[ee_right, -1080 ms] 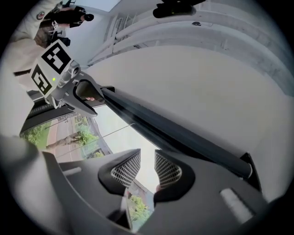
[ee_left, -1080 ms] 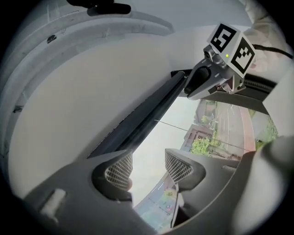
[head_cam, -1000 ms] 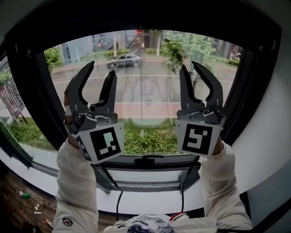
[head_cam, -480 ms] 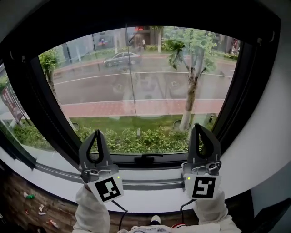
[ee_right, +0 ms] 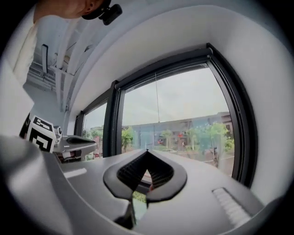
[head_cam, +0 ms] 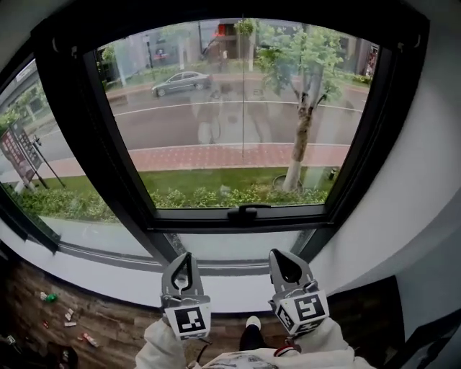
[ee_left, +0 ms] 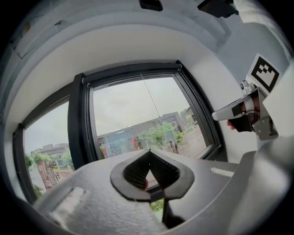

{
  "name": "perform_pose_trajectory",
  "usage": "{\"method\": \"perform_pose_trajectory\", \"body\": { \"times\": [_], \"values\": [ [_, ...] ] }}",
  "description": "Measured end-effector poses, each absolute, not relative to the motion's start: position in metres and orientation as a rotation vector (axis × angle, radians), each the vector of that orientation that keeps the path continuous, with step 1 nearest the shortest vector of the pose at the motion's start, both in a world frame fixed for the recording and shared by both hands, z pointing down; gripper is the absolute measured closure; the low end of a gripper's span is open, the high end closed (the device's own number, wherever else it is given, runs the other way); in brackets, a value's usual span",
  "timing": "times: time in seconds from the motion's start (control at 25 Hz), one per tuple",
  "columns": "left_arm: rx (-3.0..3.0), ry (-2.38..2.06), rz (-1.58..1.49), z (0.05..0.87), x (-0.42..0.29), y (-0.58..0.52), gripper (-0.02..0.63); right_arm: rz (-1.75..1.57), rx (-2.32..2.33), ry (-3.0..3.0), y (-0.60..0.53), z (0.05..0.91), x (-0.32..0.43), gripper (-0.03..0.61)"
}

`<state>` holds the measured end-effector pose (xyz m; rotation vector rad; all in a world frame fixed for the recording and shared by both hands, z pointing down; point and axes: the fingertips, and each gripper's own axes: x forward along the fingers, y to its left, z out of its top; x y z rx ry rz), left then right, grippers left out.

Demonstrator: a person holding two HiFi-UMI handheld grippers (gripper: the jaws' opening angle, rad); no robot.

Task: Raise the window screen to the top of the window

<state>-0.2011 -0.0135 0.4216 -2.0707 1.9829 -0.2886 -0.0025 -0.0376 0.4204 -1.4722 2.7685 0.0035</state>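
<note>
Outside the black-framed window (head_cam: pixel 112 166) you look down on a wet road, with a grey car (head_cam: pixel 180 83) at the upper left, a tree (head_cam: pixel 301 137) right of centre and a hedge (head_cam: pixel 216 196) along the bottom of the pane.

Your left gripper (head_cam: pixel 188 254) has its fingers (ee_left: pixel 134 170) pressed together at the tips. They have just closed the last of the way, and nothing lies between the ribbed pads. Your right gripper (head_cam: pixel 276 252) is the same, its fingers (ee_right: pixel 133 170) meeting at the tips and pinching nothing.

Both grippers sit low in the head view, just left and right of centre, side by side and apart. Their tips point toward the white sill (head_cam: pixel 230 292) under the glass without touching it. Behind the jaws come the left marker cube (head_cam: pixel 191 321) and the right marker cube (head_cam: pixel 306 308), then your white sleeves (head_cam: pixel 162 349) at the bottom edge.

Further out, a black window handle (head_cam: pixel 245 212) sits at the middle of the bottom rail. A thin cord (head_cam: pixel 243 94) runs straight down the middle of the pane.

You cannot pick out the window screen itself. The glass shows the street plainly from the bottom rail up to the dark top of the frame (head_cam: pixel 238 16) at the picture's top edge.

White wall (head_cam: pixel 414 187) fills the right side. A brown floor (head_cam: pixel 94 328) with scattered litter lies at the lower left.
</note>
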Motion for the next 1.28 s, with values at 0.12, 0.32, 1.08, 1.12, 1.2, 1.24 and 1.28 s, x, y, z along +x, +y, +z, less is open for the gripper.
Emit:
{"method": "perform_pose_trajectory", "body": {
  "times": [0.12, 0.32, 1.08, 1.12, 1.2, 1.24, 1.28],
  "values": [
    [-2.178, 2.036, -0.287, 0.477, -0.223, 0.038, 0.611, -0.176, -1.476, 2.763, 0.011, 0.468, -0.019, 0.573],
    [-2.255, 2.041, -0.262, 0.497, -0.22, 0.122, 0.611, -0.318, -1.527, 2.732, 0.089, 0.491, -0.023, 0.574],
    [-2.319, 2.013, -0.233, 0.492, -0.142, 0.212, 0.611, -0.262, -1.589, 2.774, 0.178, 0.496, 0.029, 0.574],
    [-2.321, 2.005, -0.243, 0.493, -0.135, 0.211, 0.611, -0.251, -1.603, 2.779, 0.178, 0.497, 0.035, 0.574],
    [-2.327, 1.974, -0.26, 0.493, -0.12, 0.207, 0.611, -0.256, -1.62, 2.772, 0.178, 0.499, 0.046, 0.575],
    [-2.328, 1.959, -0.265, 0.492, -0.114, 0.207, 0.611, -0.273, -1.621, 2.765, 0.179, 0.5, 0.05, 0.575],
    [-2.326, 1.949, -0.268, 0.492, -0.11, 0.207, 0.611, -0.289, -1.62, 2.762, 0.181, 0.502, 0.053, 0.575]
  ]
}}
